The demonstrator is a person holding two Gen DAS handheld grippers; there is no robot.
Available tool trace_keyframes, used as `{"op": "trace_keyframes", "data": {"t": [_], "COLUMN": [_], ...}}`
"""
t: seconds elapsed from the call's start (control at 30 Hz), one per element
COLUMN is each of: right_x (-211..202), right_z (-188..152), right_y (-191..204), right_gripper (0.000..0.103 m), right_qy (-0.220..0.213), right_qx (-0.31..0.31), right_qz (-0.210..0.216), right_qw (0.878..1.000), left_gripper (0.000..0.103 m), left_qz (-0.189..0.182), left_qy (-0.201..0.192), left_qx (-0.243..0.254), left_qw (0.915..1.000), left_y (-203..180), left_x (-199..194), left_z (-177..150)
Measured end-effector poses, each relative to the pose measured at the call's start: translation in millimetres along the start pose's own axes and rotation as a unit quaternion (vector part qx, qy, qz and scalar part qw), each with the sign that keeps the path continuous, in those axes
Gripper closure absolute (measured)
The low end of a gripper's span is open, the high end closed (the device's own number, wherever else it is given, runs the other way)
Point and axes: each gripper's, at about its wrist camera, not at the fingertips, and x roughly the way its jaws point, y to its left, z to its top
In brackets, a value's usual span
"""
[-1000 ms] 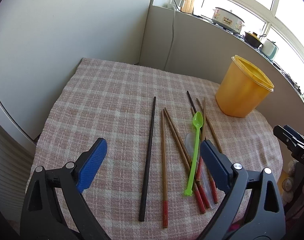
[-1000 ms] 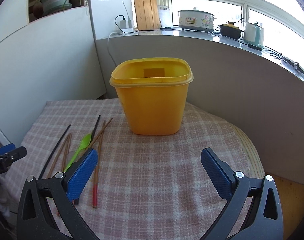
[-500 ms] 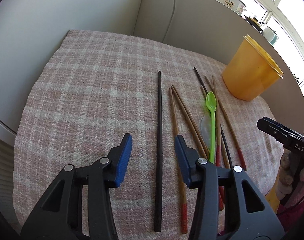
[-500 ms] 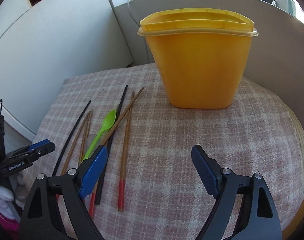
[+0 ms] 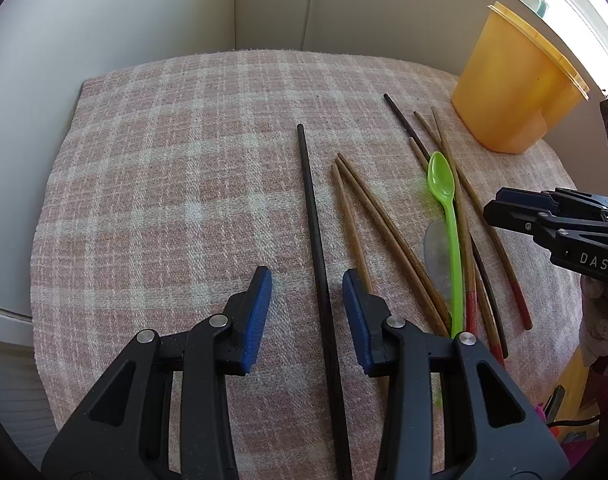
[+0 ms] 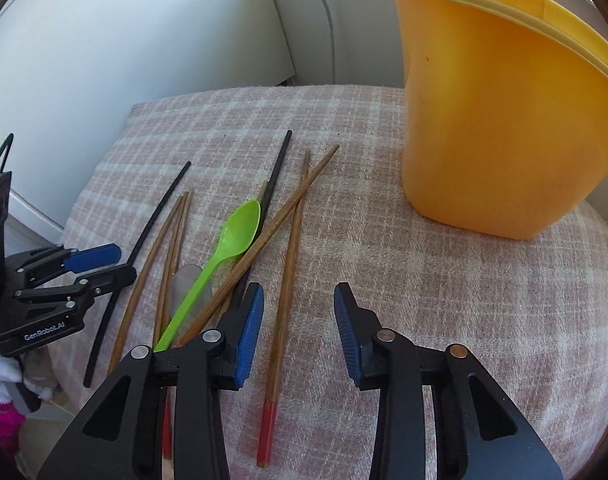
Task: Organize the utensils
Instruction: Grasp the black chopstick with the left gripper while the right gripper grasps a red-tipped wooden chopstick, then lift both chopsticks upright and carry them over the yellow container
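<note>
A long black chopstick (image 5: 309, 200) lies on the pink checked cloth (image 5: 164, 160). My left gripper (image 5: 307, 280) hangs low over it with a blue pad on each side; its jaws are closing and do not touch it. Right of it lie several wooden red-tipped chopsticks, a green spoon (image 5: 443, 188) and a clear spoon (image 5: 435, 248). My right gripper (image 6: 300, 294) straddles one red-tipped wooden chopstick (image 6: 292, 260); its jaws are closing too, with a gap on both sides. The green spoon (image 6: 236, 236) lies just left of it.
A tall yellow container (image 6: 495, 120) stands open at the back right of the cloth, also seen as the yellow container (image 5: 511, 92). White walls close off the back and left. The cloth's edge drops off at the front and right.
Both grippers have sunk toward the cloth and tilted down, and their jaws have narrowed. The left now straddles the black chopstick. The right shifted left over a red-tipped wooden chopstick.
</note>
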Motion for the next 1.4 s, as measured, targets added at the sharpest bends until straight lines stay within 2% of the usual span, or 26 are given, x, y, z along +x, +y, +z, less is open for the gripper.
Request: {"op": "trace_keyframes", "data": {"t": [0.1, 0.17, 0.3, 0.37, 0.53, 0.7, 1.0, 1.4], "right_x": [8.2, 13.4, 23.9, 25.5, 27.9, 21.2, -12.7, -43.9], "right_z": [6.8, 10.6, 18.0, 20.9, 24.2, 23.7, 23.3, 35.3], "right_y": [2.8, 3.9, 7.3, 6.1, 3.6, -2.2, -10.7, -8.6], "right_gripper": [0.072, 0.078, 0.079, 0.087, 0.096, 0.098, 0.098, 0.098], "right_qy": [0.014, 0.022, 0.031, 0.034, 0.04, 0.037, -0.001, -0.055], "right_qx": [-0.005, -0.008, -0.012, -0.01, -0.004, 0.014, 0.021, 0.013], "right_qz": [-0.003, -0.009, -0.011, -0.014, -0.004, 0.012, 0.008, -0.004], "right_qw": [1.0, 1.0, 0.999, 0.999, 0.999, 0.999, 1.0, 0.998], "left_gripper": [0.073, 0.079, 0.09, 0.096, 0.098, 0.099, 0.099, 0.1], "left_qz": [0.002, -0.001, -0.016, -0.027, -0.052, -0.075, -0.089, -0.099], "left_qy": [0.003, 0.002, -0.004, -0.006, -0.008, -0.007, -0.018, -0.058], "left_qx": [0.004, 0.005, -0.009, -0.021, -0.043, -0.065, -0.084, -0.093], "left_qw": [1.0, 1.0, 0.9998, 0.9994, 0.9977, 0.9951, 0.9923, 0.989], "left_y": [1.0, 4.0, 16.8, 24.8, 44.0, 71.5, 122.0, 167.4], "left_x": [6.6, 8.9, 8.1, 7.9, 5.6, -4.1, -42.5, -100.1], "left_z": [8.9, 12.8, 14.6, 15.3, 14.0, 9.7, 4.3, 30.7]}}
